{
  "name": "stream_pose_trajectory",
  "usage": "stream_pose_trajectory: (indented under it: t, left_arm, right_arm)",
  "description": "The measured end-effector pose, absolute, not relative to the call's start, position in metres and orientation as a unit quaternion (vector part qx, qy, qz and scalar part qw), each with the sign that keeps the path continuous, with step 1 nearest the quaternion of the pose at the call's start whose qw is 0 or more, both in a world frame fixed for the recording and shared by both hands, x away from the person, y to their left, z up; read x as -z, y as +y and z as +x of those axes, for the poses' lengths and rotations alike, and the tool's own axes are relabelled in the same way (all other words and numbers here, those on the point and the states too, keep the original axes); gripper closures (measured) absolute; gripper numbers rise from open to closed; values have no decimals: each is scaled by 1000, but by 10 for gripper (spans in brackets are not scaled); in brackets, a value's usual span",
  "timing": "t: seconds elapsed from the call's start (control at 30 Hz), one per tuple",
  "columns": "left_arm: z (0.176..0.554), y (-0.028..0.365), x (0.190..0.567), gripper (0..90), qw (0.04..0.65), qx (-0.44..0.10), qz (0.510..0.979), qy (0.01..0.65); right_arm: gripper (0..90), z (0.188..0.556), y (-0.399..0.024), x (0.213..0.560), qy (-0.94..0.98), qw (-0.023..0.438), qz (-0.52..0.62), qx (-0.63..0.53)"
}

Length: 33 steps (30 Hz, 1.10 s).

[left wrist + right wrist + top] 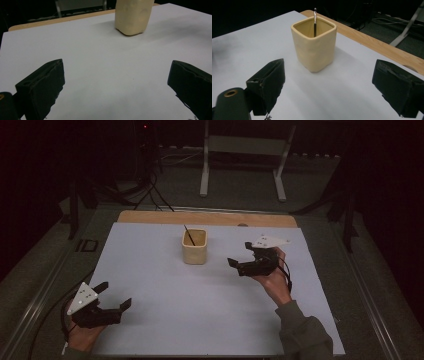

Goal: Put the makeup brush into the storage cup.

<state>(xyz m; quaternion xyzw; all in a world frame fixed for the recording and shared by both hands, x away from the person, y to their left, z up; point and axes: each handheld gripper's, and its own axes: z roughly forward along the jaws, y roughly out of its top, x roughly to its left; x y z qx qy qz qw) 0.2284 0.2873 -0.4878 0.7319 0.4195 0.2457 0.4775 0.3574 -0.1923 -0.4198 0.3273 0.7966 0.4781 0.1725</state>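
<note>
Cup (pixel 194 247), table centre, holding stick (pixel 189 235). Right gripper (pixel 240 254) at 3 o'clock, released; left gripper (pixel 115 295) at 7, released.

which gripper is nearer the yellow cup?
Right. The right gripper sits just to the right of the yellow cup, open and facing it. The left gripper is open too, far off at the table's near left corner.

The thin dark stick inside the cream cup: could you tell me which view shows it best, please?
The right gripper view: the stick stands close and sharp against the cup's far inner wall, its tip above the rim. The high view shows it small and slanted. The left gripper view cuts the cup's top off.
</note>
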Motion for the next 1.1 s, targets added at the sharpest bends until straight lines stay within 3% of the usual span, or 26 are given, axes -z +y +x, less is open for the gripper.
stream_pose_trajectory:
  t: [1.1]
  left_arm:
    - [228, 287, 488, 20, 477, -247, 731, 420]
  right_arm:
    - [101, 322, -244, 445, 772, 174, 350, -501]
